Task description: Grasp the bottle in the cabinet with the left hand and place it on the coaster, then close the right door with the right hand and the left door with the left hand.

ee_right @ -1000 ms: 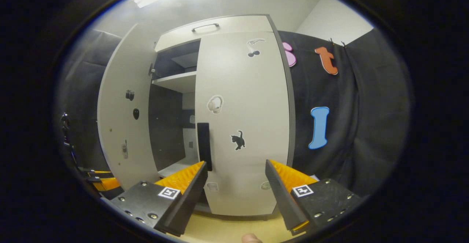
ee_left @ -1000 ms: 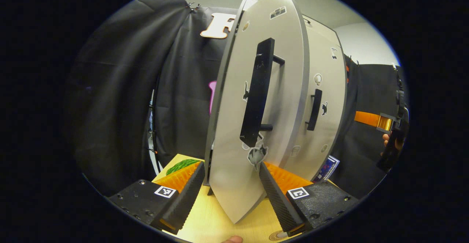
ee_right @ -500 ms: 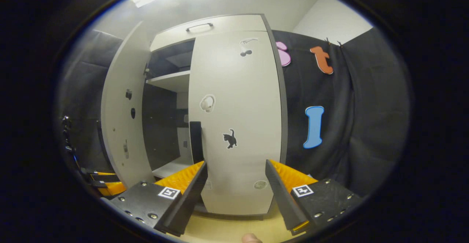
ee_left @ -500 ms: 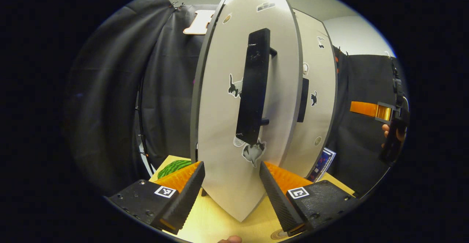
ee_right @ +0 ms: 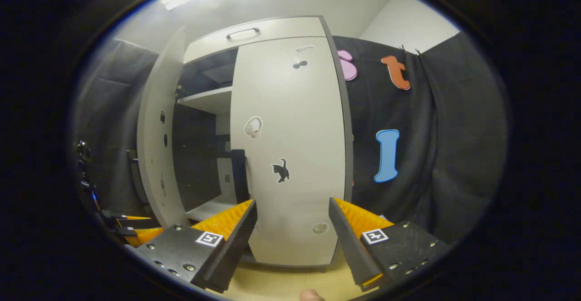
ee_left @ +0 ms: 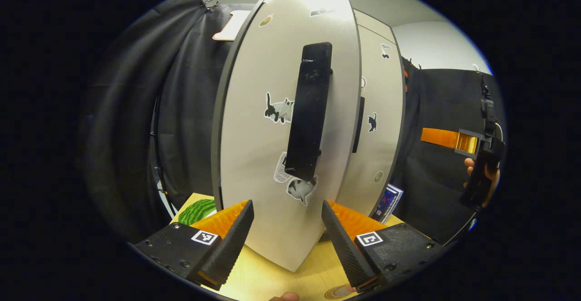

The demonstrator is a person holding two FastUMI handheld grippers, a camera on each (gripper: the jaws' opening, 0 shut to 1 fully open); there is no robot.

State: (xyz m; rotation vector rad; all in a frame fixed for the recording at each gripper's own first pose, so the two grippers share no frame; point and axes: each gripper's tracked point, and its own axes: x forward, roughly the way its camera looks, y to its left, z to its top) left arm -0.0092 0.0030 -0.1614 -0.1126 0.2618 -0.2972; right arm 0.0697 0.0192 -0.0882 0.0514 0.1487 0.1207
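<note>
The grey cabinet's left door (ee_left: 258, 155) stands partly open right in front of my left gripper (ee_left: 287, 205), its black handle (ee_left: 308, 110) upright above my fingers. My left gripper is open, and the door's lower part fills the space between its fingers. The right door (ee_right: 290, 155) lies shut against the cabinet, with its own black handle (ee_right: 239, 174) at its left edge. My right gripper (ee_right: 292, 202) is open a little way in front of it, holding nothing. The left door (ee_right: 154, 142) shows edge-on at the left, with a dark gap and a shelf (ee_right: 209, 101) behind it. A round coaster edge (ee_left: 338, 293) peeks in at the bottom.
The cabinet stands on a pale wooden table (ee_left: 272, 278). A green striped mat (ee_left: 195, 210) lies left of the door and a blue box (ee_left: 390, 199) leans at the cabinet's right. A hand holds the right gripper (ee_left: 481, 155) far right. The left gripper (ee_right: 122, 221) shows low left.
The left door has swung further toward shut in front of my left gripper, narrowing the gap. The right gripper has drifted slightly; the right door stays shut.
</note>
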